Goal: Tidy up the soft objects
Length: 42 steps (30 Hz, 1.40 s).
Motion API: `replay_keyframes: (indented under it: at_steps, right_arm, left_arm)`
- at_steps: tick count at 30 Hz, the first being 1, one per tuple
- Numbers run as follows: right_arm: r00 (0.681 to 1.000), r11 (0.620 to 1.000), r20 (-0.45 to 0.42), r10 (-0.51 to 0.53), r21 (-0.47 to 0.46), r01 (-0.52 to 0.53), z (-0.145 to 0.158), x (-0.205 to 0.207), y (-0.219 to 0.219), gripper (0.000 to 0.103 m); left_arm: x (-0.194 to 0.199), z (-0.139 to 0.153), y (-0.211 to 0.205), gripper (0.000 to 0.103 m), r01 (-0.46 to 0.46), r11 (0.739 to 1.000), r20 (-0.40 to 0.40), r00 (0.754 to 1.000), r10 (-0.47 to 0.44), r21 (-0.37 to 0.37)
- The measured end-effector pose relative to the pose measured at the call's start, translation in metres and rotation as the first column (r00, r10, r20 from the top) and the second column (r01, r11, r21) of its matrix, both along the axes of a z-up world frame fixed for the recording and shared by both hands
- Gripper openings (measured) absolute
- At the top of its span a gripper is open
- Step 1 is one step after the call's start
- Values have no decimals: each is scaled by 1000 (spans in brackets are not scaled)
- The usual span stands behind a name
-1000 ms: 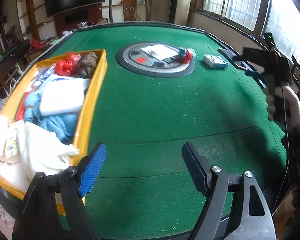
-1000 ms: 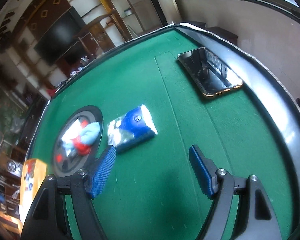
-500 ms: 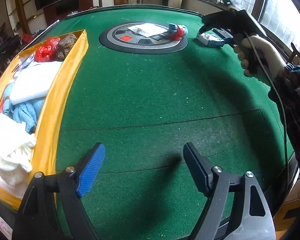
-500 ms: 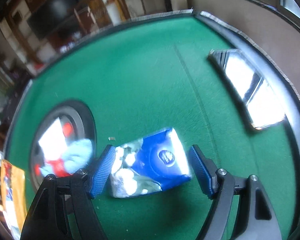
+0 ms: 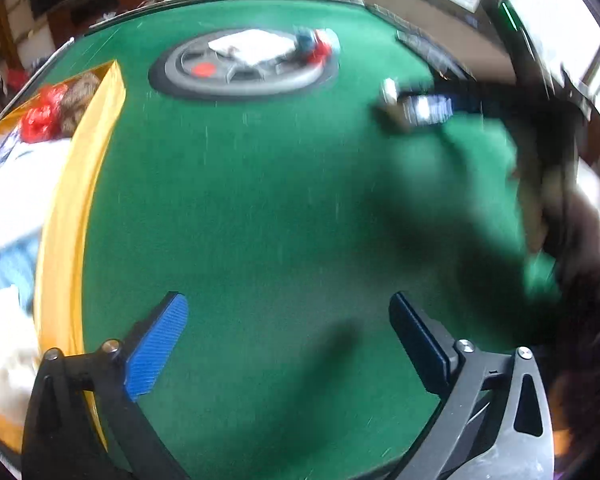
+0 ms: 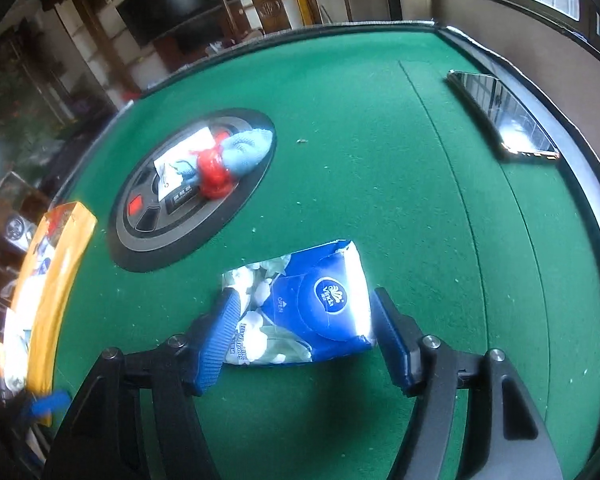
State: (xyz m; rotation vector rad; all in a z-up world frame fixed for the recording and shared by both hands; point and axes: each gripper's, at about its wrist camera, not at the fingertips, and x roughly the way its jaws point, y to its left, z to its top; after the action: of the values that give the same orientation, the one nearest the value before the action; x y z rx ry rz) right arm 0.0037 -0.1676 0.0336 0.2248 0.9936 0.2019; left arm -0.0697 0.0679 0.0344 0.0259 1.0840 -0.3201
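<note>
Tissue pack [image 6: 320,312] between right tongs [image 6: 304,340] (touching)

The left gripper [image 5: 288,336], a black frame with two blue ribbed pads, points steeply down and its jaws have just been opening; they stand wide with nothing between them. The right gripper [image 6: 304,328], of the same black and blue make, also points downward. Its jaws have just been closing, and both pads press on the sides of a blue and white soft tissue pack [image 6: 312,312].
</note>
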Motion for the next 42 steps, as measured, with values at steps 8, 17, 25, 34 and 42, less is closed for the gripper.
replay_keyframes:
  at_steps: [8,17,25,34,42]
  right_arm:
    - [999,999,12,-34,17,34,-1,-3,-9,61]
    - [1000,999,-3,-26,45,26,-3,7,-16,61]
    - [1000,999,-8,-22,40,22,-3,9,-15,62]
    - [1000,996,7,-14,94,13,-3,8,-19,42]
    - [999,976,38,19,218,-27,-3,5,-19,32]
  left_arm:
    - [111,53,-40,100,-7,1000,218,976,3,17]
    - [204,17,-115,100,40,974,255,962,-98,223]
    - [217,-3,-137,36,130,970,149,975,-162,205]
    - [170,54,-87,35,108,992,232,965,-119,58]
    - [112,96,40,36,-77,996,286,955,84,-34]
